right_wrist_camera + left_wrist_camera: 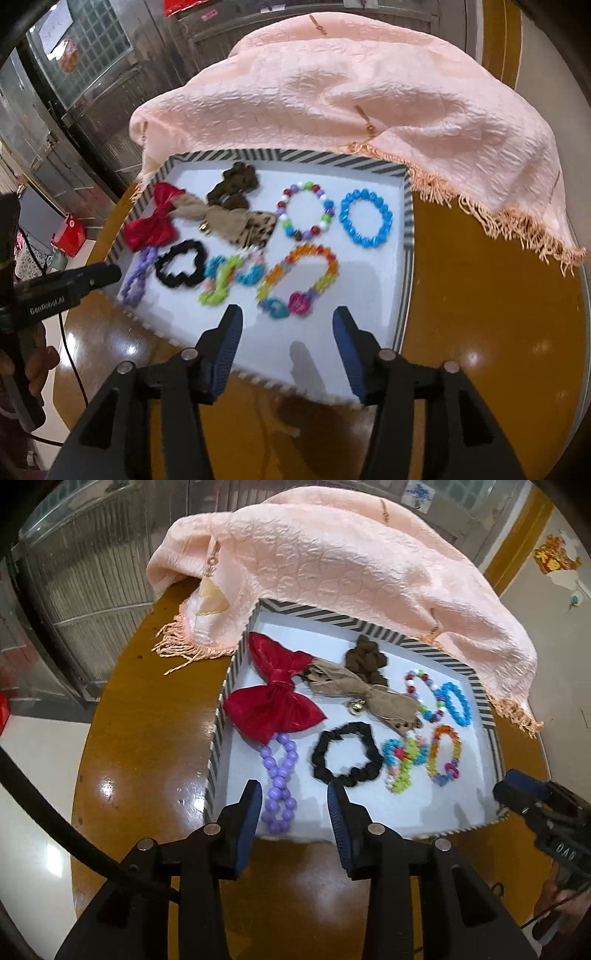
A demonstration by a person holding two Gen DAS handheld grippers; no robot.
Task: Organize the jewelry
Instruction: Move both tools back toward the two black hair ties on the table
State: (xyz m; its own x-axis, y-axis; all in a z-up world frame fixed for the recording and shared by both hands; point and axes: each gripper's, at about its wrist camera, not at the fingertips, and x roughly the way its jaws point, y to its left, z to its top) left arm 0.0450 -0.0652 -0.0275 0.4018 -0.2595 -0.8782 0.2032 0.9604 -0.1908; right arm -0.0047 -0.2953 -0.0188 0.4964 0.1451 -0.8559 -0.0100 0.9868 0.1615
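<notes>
Left claw (295, 805) released, purple bead bracelet (279, 782) between fingers; right claw (288, 328) released, empty, above tray (405, 258).

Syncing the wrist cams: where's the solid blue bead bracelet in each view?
Left wrist: blue bracelet at right of the striped tray, by the far rim.
Right wrist: blue bracelet upper right of centre, at the tray's far right corner.
Shared landmark: pink fringed cloth draped behind the tray.
</notes>
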